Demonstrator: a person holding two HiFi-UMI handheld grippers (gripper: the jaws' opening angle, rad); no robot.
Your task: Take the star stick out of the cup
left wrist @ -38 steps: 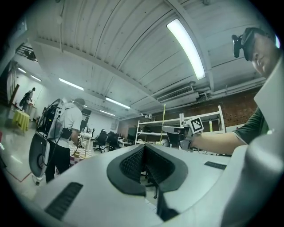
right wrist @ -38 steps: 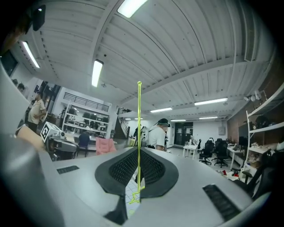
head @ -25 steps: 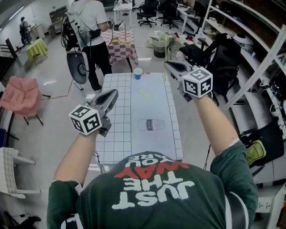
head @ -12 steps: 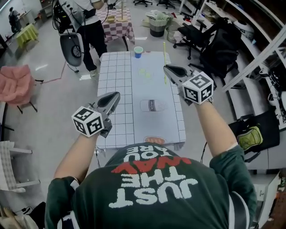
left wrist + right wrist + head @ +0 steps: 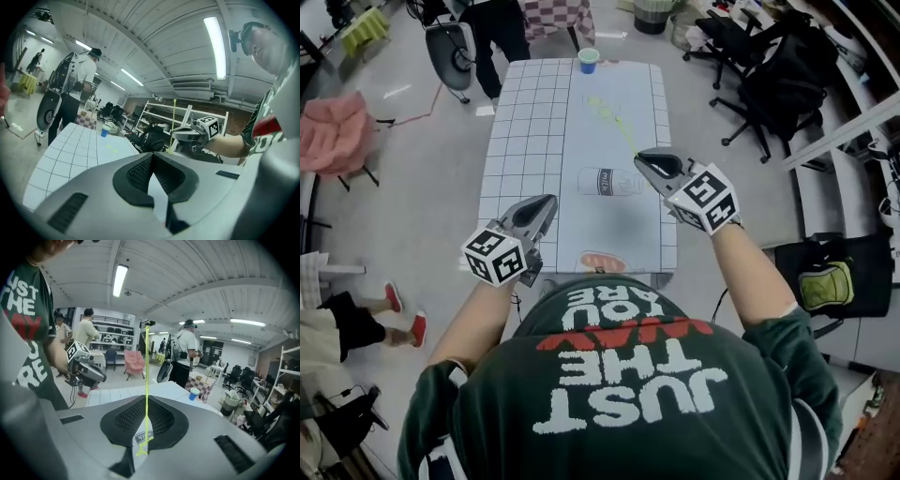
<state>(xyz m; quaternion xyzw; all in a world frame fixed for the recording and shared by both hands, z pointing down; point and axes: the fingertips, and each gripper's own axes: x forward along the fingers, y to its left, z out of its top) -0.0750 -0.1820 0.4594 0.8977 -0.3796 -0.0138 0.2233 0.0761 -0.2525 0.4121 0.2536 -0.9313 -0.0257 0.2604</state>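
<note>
A thin yellow-green star stick (image 5: pixel 614 122) is out of the small blue cup (image 5: pixel 589 59), which stands at the far end of the white table (image 5: pixel 525 122). My right gripper (image 5: pixel 649 163) is shut on the stick over the table's right side. In the right gripper view the stick (image 5: pixel 146 380) runs straight up from between the jaws of my right gripper (image 5: pixel 146 401), its star end (image 5: pixel 142 449) low behind the pads. My left gripper (image 5: pixel 546 202) hovers shut and empty over the near left part. From the left gripper view, my left gripper (image 5: pixel 153 158) faces the cup (image 5: pixel 105 132) far off.
A clear bottle (image 5: pixel 605 181) lies on its side mid-table. An orange-red flat item (image 5: pixel 602 262) sits at the near edge. Another person (image 5: pixel 183 357) stands past the far end. A pink chair (image 5: pixel 337 131) and black office chairs (image 5: pixel 769 84) flank the table.
Both grippers have drawn back toward the table's near end, away from the cup. The stick came with the right gripper and now leans over the table.
</note>
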